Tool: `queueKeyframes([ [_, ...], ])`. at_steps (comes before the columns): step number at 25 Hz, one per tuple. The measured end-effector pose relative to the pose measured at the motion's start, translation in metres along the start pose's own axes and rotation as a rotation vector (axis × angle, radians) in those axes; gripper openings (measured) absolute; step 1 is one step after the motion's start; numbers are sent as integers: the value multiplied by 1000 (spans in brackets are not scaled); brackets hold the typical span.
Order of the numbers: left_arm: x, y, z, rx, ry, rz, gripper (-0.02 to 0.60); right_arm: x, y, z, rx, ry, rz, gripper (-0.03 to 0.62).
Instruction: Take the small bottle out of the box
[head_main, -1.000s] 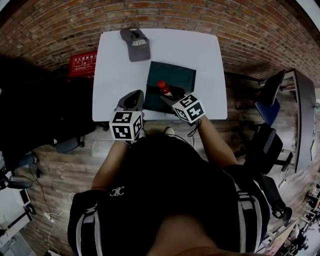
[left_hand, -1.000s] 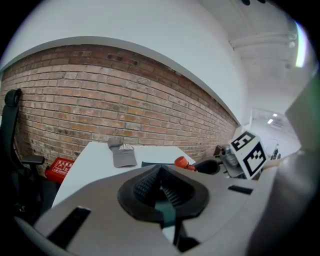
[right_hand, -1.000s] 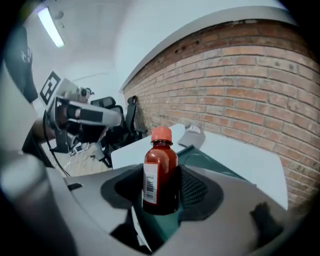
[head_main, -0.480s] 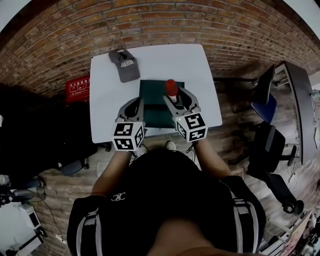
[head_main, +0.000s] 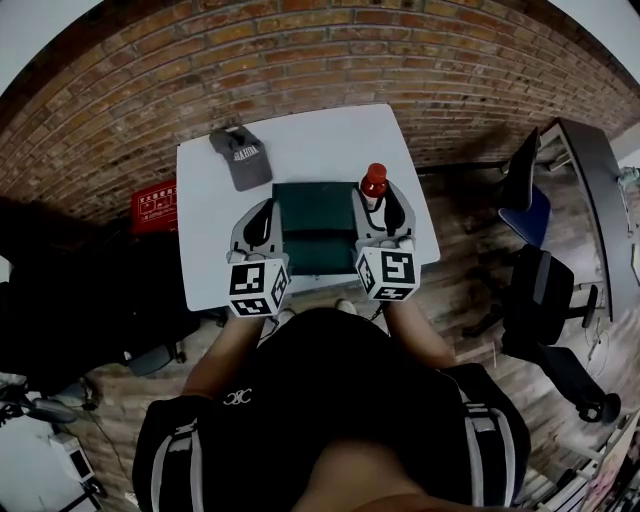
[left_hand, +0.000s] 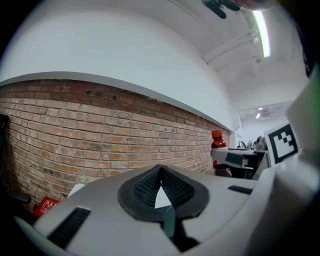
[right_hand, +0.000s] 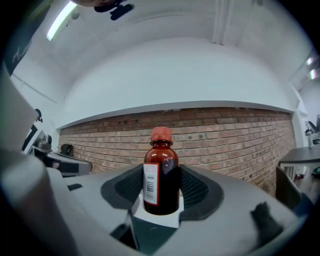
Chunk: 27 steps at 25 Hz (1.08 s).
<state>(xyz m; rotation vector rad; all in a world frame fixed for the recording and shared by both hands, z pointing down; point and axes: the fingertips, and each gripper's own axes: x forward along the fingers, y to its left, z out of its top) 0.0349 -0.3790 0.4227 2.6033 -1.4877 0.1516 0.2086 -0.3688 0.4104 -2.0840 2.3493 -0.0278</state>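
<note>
The right gripper (head_main: 382, 204) has its pads (right_hand: 198, 187) clamped on the bottle (right_hand: 161, 170), which stands upright between them, long axis vertical, just right of the box's (head_main: 315, 218) far right corner and outside its rim, over the table (head_main: 300, 135). Whether it touches the table is unclear. The left gripper (head_main: 262, 212), jaws closed on nothing, sits just left of the box. The bottle's white label shows a barcode; its print and the lettering on the hat (head_main: 240, 158) behind the box are unreadable.

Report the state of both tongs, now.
Left tongs: closed, empty.
Right tongs: closed on the small bottle, held upright.
</note>
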Motion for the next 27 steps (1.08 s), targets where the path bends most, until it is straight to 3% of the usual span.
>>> queueKeyframes([
  [15, -5, 3, -8, -26, 14, 40, 14, 2, 3, -8, 2, 28, 22, 215],
  [27, -16, 15, -15, -44, 33, 50, 14, 5, 35, -14, 1, 53, 122, 215],
])
